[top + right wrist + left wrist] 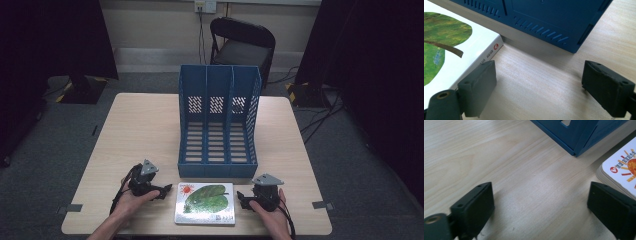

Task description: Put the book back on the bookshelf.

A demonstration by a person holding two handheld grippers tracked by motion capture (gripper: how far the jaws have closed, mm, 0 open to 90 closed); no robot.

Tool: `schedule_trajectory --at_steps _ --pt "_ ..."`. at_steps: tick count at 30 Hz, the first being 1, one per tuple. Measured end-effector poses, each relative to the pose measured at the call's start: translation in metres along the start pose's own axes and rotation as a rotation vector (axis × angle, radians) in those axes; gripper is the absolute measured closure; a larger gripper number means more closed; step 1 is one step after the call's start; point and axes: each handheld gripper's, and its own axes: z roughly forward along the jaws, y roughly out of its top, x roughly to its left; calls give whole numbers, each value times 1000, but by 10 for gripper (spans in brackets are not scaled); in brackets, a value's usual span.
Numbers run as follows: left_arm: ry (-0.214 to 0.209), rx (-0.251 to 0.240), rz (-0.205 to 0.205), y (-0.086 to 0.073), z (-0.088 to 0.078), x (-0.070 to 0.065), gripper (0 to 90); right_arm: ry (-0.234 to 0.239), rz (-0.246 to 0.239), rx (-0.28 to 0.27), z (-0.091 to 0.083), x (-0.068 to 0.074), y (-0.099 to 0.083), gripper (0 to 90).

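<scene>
- Left gripper (161, 192) lies low on the table (135, 130), held in a hand (131, 201) that comes in from the bottom edge; its jaws point toward the book (205, 203) and stand wide, with bare wood between them.
- Right gripper (243, 201) mirrors it on the book's other side, its hand (272, 215) behind it, jaws also wide and holding nothing.
- Left gripper view shows the book's corner (621, 168) with a red and orange sun, just beside one jaw.
- Right gripper view shows the spine edge (486, 56) and a green leaf on the cover, close to one jaw.
- Flat on the near edge, the book sits just in front of the blue rack (218, 125), its long axis running left to right between the grippers, cover up.
</scene>
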Motion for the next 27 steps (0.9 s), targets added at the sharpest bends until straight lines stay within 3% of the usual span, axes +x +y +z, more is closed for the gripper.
schedule_trajectory --at_steps 6,9,12,15,17,20,27 --pt "5 27 -12 3 -2 -1 157 8 8 5 -1 -1 1 128" --pt "-50 26 -37 4 -5 -2 182 12 -2 16 -2 1 1 148" --pt "-91 -16 -27 5 -9 -6 241 23 -5 12 -6 4 3 267" --pt "-118 -33 -22 8 -12 -12 251 4 -53 -50 -14 11 8 200" --pt "-147 -40 -15 9 -13 -17 255 56 -47 -67 -19 15 9 274" --pt "-185 -50 27 10 -14 -26 297 75 -72 -58 -25 24 10 269" --pt "-233 -32 19 11 -7 -33 345 233 -67 -54 -27 42 6 295"
